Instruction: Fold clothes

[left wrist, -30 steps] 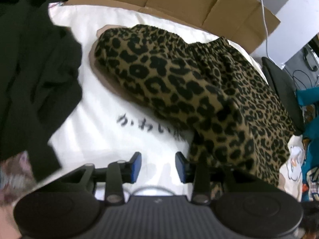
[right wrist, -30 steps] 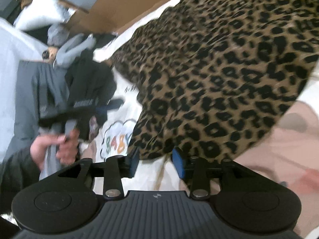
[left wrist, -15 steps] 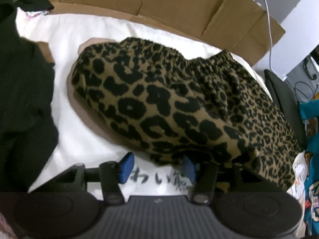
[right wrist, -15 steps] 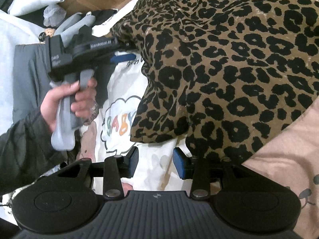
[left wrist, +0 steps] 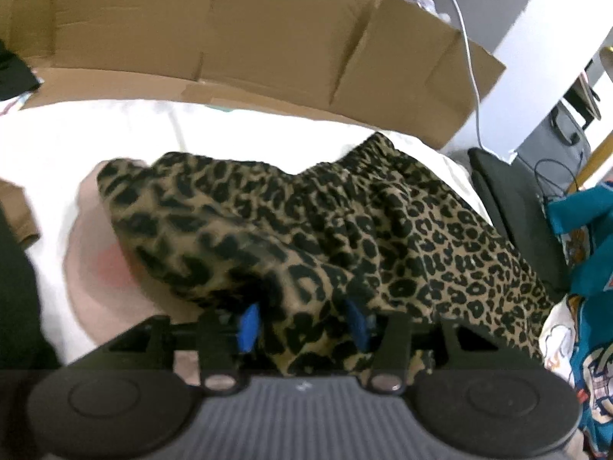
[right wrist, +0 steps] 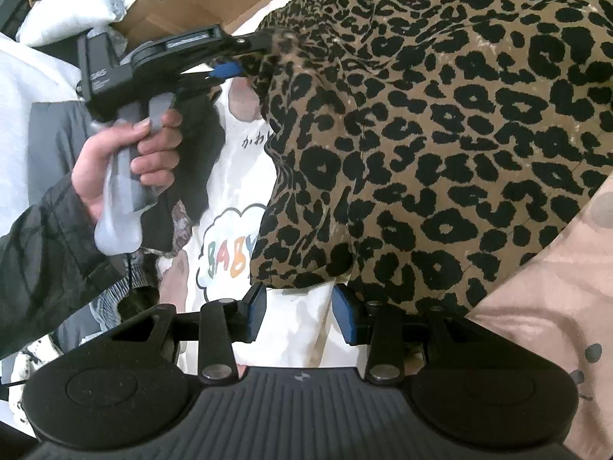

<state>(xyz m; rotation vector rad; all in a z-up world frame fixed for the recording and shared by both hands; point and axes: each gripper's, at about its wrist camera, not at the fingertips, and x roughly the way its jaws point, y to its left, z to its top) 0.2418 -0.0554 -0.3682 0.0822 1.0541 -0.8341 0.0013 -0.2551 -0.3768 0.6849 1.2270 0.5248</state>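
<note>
Two grippers work one leopard garment [left wrist: 383, 230] spread on a white printed sheet [left wrist: 191, 134], its gathered waistband toward the sheet's far edge, where flattened cardboard [left wrist: 230, 38] stands. The left gripper [left wrist: 302, 324] has a fold of the fabric's near-left edge between its blue pads [left wrist: 249, 326]; the jaws sit fairly wide with cloth bunched in the gap, and whether they are clamped on it or only pushed into it cannot be told. The right wrist view shows that same left gripper [right wrist: 245, 59] meeting the hem, with a hand [right wrist: 126, 161] on its handle. The right gripper [right wrist: 299, 316] hovers at the garment's near hem [right wrist: 302, 268], jaws released and holding nothing, the printed sheet showing between the pads. By this look, the step in hand is taking hold of the hem for a fold; whether the piece already carries a fold is not settled, since the lifted flap hides the layers beneath. Next, the right gripper would need to close on a hem corner level with the left's, so both ends travel together and the edge stays straight. The left gripper's view is blurred around the flap; the garment's right end runs out of frame in the right wrist view; a pink patch [left wrist: 107, 268] under the fabric is only partly seen.
</note>
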